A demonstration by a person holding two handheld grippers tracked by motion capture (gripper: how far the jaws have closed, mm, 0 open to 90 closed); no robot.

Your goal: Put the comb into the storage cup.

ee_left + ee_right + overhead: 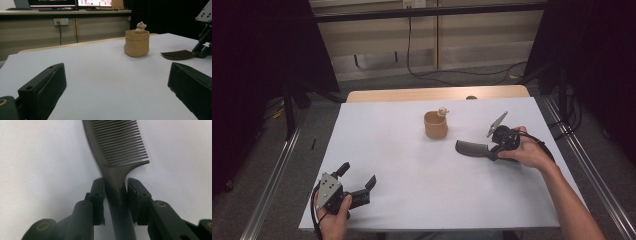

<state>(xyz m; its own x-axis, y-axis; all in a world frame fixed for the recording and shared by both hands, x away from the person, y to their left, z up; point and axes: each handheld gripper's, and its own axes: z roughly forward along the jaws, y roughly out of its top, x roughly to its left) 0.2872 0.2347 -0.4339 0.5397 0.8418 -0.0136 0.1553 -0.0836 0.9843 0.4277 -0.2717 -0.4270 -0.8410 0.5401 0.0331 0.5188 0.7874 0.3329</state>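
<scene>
While the right gripper (115, 195) clenches the comb (117, 150) – the cup (435, 125) near – the left gripper (358, 181) (released) idles.

Two hand-held grippers, low over the table.
Left gripper (358, 178) resting near the front edge, jaws spread wide, gripped by left hand (333, 215); right gripper (490, 151) clamped tight, right forearm (569, 202) angled inward.

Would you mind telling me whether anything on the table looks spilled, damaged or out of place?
Nothing stands out. The comb lies flat on the white table with its teeth intact, its handle clamped by the right gripper. The tan cup stands upright with a small figure at its rim, and nothing is spilled.
</scene>
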